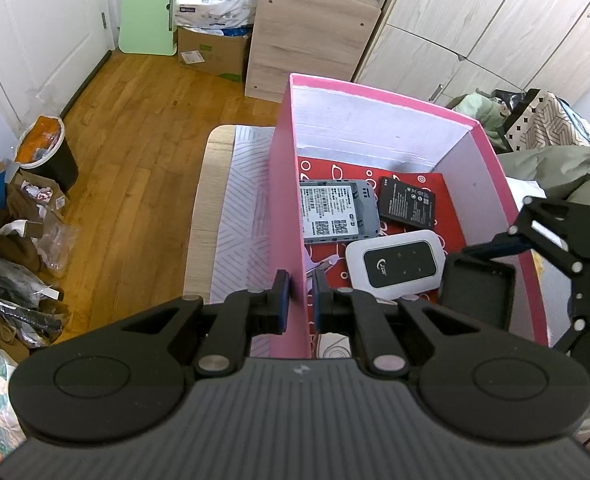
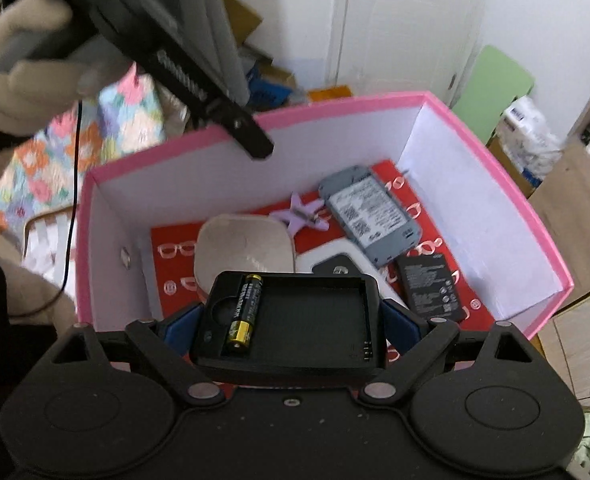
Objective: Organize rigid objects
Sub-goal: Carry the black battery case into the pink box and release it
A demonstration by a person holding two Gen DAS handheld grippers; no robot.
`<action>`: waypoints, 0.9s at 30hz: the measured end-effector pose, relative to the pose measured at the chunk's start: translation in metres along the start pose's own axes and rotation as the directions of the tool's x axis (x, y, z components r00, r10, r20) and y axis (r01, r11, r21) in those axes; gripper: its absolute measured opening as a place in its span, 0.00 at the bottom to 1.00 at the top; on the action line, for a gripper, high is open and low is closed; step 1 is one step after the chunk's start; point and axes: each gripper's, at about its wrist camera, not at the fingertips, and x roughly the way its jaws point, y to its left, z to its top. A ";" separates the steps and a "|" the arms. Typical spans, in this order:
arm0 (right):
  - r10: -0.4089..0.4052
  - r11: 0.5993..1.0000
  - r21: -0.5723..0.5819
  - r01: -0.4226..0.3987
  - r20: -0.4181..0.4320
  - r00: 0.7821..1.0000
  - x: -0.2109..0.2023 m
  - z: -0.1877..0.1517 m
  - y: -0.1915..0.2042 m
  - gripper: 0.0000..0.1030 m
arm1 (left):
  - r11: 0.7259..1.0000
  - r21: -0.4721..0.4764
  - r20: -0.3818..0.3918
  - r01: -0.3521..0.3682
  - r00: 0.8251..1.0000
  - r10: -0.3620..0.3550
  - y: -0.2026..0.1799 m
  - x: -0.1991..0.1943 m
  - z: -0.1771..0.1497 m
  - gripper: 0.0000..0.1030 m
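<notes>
While the left gripper (image 1: 300,292) is pinching the pink box (image 1: 375,98) by its near wall, jaws clamped thin, the right gripper (image 2: 291,316) is gripping a black tray (image 2: 295,320) w/ an AA battery (image 2: 245,312) over the box's near edge. Inside, the grey cover (image 2: 371,220), flat battery (image 2: 431,288) & white router (image 1: 395,264) are crowding the floor; best approach, I judge: keep tray level, lower to the bare near corner, then release.

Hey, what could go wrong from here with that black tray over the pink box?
1. The battery lies loose in the black tray held by the right gripper; tilting could roll it out.
2. The box floor is crowded: lowering the tray could land it on the white router or the beige case.
3. The left gripper pinches only the pink box wall, which may flex or slip.
</notes>
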 end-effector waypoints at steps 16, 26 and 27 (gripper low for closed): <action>0.094 0.993 0.086 -0.078 -0.201 0.975 0.043 0.021 -0.001 0.92 | 1.000 -0.007 0.006 0.013 1.000 -0.013 0.002 0.000 -0.002 0.09; -0.143 0.977 0.123 0.171 -0.213 0.966 0.057 0.023 0.003 0.91 | 1.000 -0.008 0.008 0.020 1.000 -0.020 0.003 -0.001 -0.002 0.10; -0.161 0.974 0.125 0.191 -0.221 0.962 0.058 0.022 0.003 0.91 | 1.000 -0.007 0.008 0.020 1.000 -0.020 0.003 -0.001 -0.002 0.10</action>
